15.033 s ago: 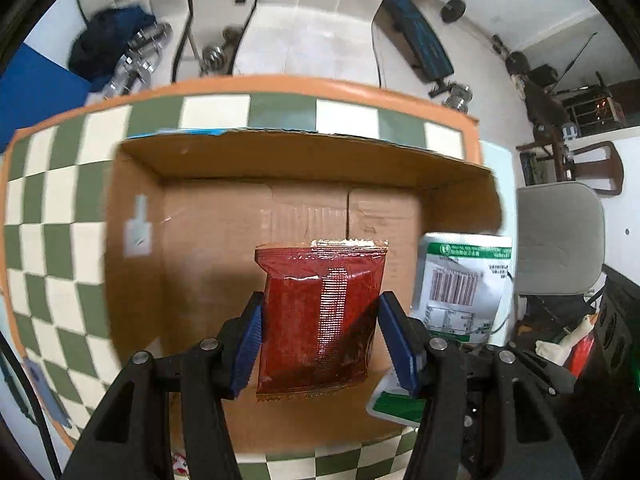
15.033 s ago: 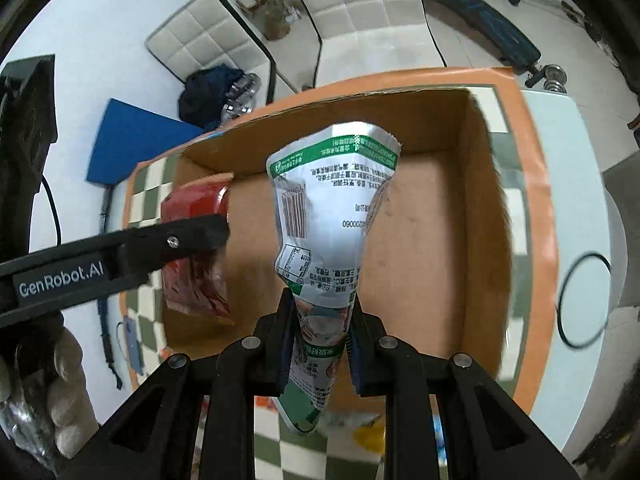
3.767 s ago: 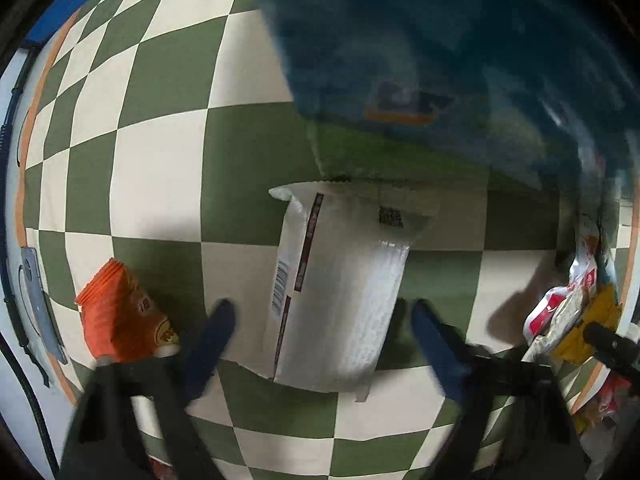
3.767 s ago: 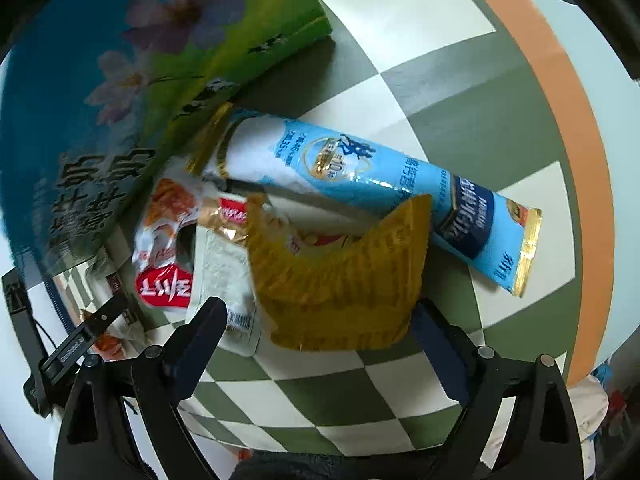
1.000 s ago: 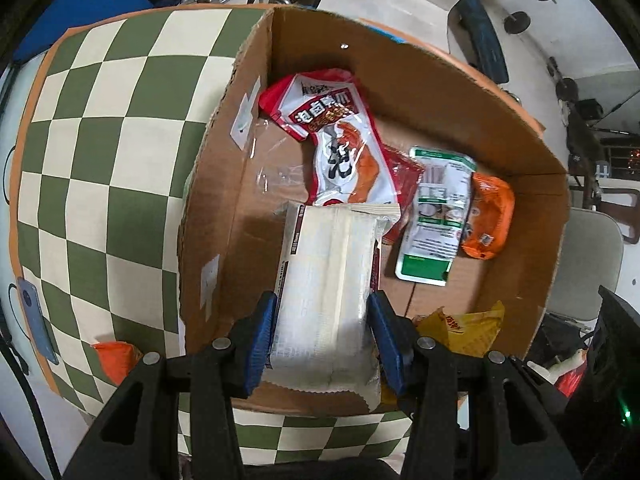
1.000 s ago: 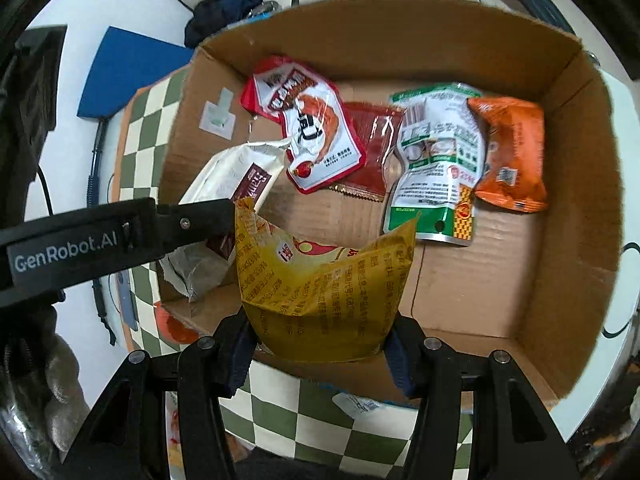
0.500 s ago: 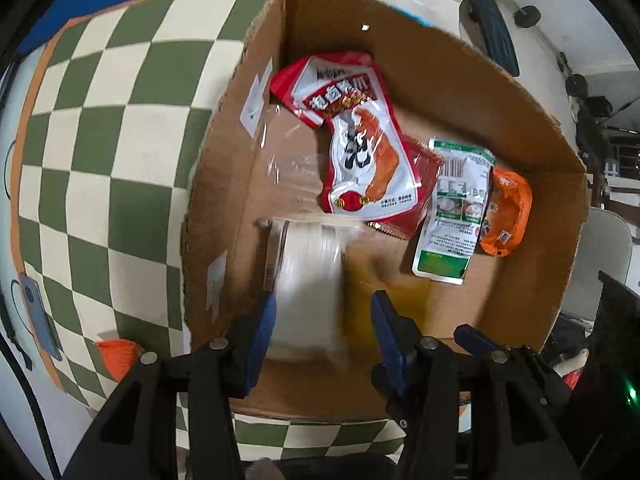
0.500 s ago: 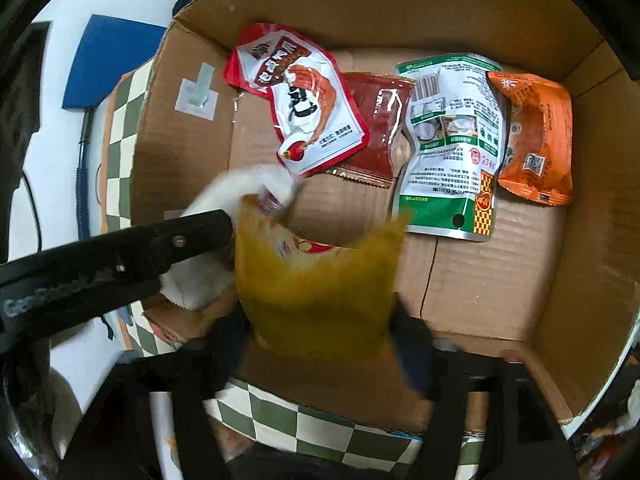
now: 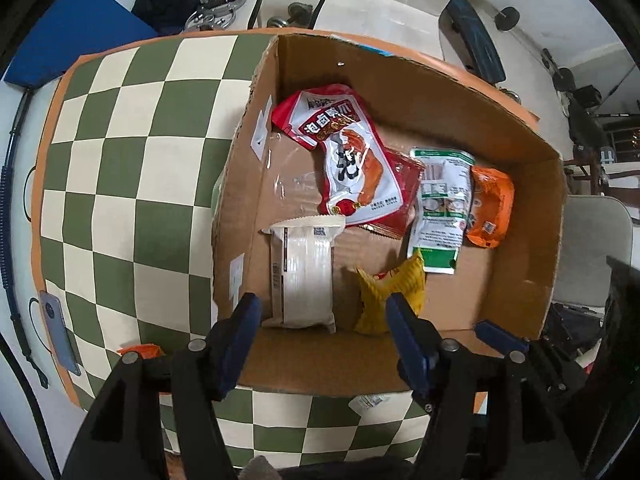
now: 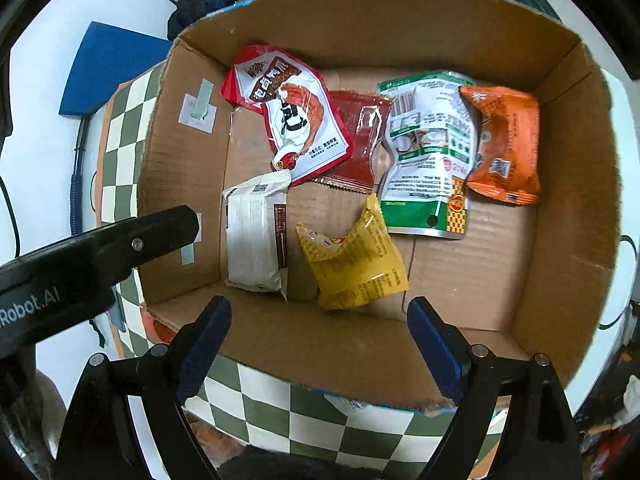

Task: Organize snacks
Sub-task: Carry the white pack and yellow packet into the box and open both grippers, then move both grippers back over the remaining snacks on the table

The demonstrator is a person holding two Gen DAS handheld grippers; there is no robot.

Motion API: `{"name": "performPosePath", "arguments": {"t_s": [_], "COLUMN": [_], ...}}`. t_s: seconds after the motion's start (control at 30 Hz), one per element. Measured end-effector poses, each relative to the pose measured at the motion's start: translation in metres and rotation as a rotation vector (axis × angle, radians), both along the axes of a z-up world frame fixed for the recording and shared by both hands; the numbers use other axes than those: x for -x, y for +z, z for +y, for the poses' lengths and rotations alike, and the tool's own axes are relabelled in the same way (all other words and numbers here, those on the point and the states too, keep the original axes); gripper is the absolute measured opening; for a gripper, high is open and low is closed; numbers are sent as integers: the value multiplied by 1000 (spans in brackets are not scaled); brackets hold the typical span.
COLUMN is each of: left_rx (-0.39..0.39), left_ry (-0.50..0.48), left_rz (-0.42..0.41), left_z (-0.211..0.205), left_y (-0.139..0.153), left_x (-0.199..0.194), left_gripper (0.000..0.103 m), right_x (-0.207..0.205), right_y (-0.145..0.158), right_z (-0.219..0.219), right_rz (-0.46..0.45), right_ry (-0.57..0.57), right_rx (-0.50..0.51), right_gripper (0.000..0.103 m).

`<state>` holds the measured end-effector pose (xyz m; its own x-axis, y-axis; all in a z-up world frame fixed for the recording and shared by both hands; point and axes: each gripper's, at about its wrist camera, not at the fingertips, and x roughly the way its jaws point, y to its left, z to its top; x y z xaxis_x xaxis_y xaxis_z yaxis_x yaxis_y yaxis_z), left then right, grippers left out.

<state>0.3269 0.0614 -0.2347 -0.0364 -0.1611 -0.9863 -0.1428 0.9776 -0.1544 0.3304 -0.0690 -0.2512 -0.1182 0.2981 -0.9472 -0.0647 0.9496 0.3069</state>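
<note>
A cardboard box [image 9: 516, 284] [image 10: 568, 216] stands on the checkered table and holds several snack packets. A white packet [image 9: 302, 276] [image 10: 254, 236] lies on the box floor near the left wall, with a yellow packet [image 9: 390, 294] [image 10: 354, 258] beside it. My left gripper [image 9: 322, 316] hangs above the box's near edge, its jaws opening, nothing pressed between them. My right gripper [image 10: 318, 322] stands open above the near edge, empty. Farther in lie a red-and-white packet [image 10: 292, 114], a dark red packet [image 10: 356, 140], a green-and-white packet [image 10: 428, 148] and an orange packet [image 10: 506, 144].
The green and cream checkered tablecloth [image 9: 132, 168] spreads left of the box. An orange snack [image 9: 138, 350] peeks out by the box's near left corner. A phone [image 9: 56, 328] lies at the table's left edge. Gym gear and a blue mat [image 9: 76, 32] sit on the floor behind.
Both grippers opened. The white packet dropped from the left one and the yellow packet from the right one, and both now lie on the box floor.
</note>
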Motion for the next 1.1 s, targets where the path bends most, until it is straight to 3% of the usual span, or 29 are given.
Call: {"name": "performPosePath", "arguments": {"t_s": [0.67,1.1], "left_rx": [-131,-144], "left_ry": [-76,-84], "left_rz": [-216,-364], "left_z": [-7,-16], "left_y": [59,102], "left_x": [71,117], "left_gripper": [63,63], "right_x": [55,101], "right_y": [75,136], "right_z": [-38,-55], "right_rz": [-200,-372], "right_ry": [-70,-106], "right_rx": [61,117], "right_gripper": [92,93]}}
